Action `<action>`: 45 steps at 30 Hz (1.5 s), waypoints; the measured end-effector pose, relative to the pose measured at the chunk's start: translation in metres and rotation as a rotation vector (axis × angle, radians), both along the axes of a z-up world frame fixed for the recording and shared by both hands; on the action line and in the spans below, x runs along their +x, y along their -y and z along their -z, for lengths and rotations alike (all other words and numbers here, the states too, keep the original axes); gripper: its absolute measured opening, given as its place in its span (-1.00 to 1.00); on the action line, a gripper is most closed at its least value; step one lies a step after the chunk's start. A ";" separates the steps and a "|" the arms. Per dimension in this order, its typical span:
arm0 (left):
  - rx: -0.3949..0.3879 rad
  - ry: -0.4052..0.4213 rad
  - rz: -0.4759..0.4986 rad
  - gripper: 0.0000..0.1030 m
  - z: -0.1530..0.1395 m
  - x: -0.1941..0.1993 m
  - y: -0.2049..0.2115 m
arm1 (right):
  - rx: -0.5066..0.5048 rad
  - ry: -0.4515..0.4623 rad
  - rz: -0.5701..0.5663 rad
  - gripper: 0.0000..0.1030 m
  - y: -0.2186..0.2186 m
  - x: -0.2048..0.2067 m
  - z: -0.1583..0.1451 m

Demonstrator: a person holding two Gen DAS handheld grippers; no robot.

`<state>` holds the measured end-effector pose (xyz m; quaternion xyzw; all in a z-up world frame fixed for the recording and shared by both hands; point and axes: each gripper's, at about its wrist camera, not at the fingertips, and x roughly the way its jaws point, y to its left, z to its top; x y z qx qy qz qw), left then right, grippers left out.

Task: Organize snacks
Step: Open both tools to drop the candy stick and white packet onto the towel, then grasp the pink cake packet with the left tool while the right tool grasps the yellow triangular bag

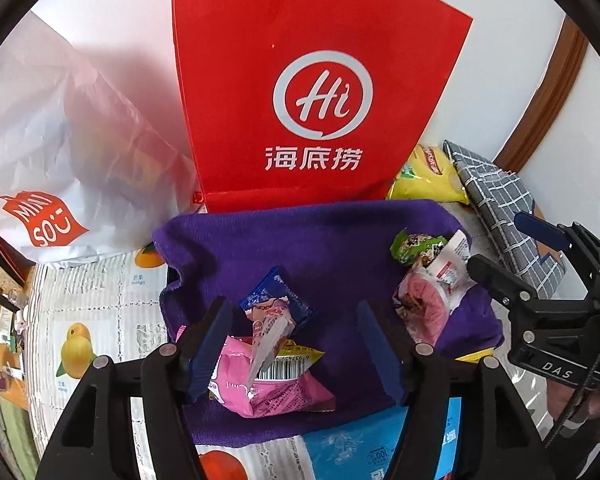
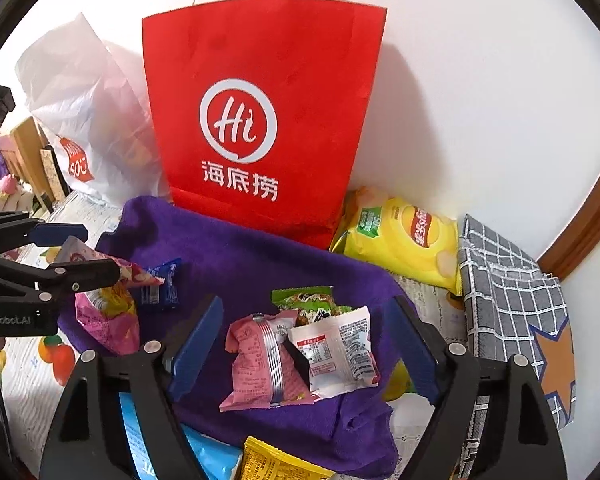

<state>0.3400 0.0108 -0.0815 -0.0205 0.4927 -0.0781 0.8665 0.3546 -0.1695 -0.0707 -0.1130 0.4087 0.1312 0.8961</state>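
A purple towel lies spread on the table with two small heaps of snacks on it. My left gripper stands open over one heap: a pink packet, a blue packet and a pale wrapper propped on them. Its left pad sits beside the pink packet without squeezing it. My right gripper is open around the other heap: a pink packet, a white packet and a green packet. Each gripper also shows at the edge of the other's view, the right gripper and the left gripper.
A red paper bag stands against the wall behind the towel, with a white plastic bag to its left. A yellow crisp bag and a grey checked cloth lie at the right. Blue and yellow packets poke out under the towel's near edge.
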 end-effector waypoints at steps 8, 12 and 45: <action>0.001 0.024 0.012 0.32 -0.014 -0.010 0.004 | 0.073 0.073 0.063 0.78 0.009 -0.018 -0.031; -0.017 0.019 0.016 0.33 -0.019 -0.015 0.004 | 0.104 0.032 0.073 0.79 0.016 -0.031 -0.032; 0.044 0.019 -0.025 0.34 -0.028 -0.115 -0.028 | 0.190 -0.238 0.162 -0.33 0.049 -0.112 0.076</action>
